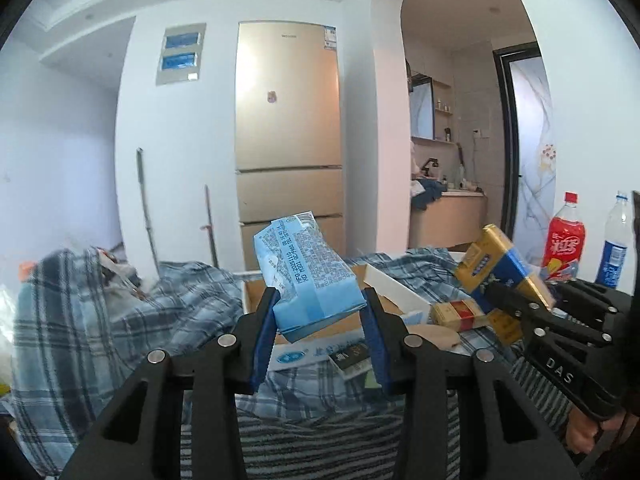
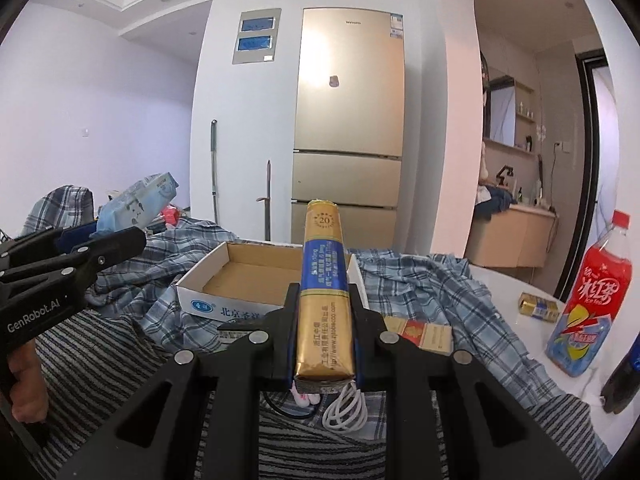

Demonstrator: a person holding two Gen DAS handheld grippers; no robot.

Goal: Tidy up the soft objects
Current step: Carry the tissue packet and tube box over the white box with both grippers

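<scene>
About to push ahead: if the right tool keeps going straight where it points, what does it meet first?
Likely the open cardboard box: the gold and blue pack held in the right tool already reaches over its near edge. Depth is uncertain.

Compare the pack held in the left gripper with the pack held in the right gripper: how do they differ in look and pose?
The light blue pack is soft, crinkled and wide, while the gold and blue pack is slim, long and smooth. The light blue pack tilts sideways in the left gripper; the gold and blue pack lies straight along the right gripper. Both are clamped between jaws above the open cardboard box.
</scene>
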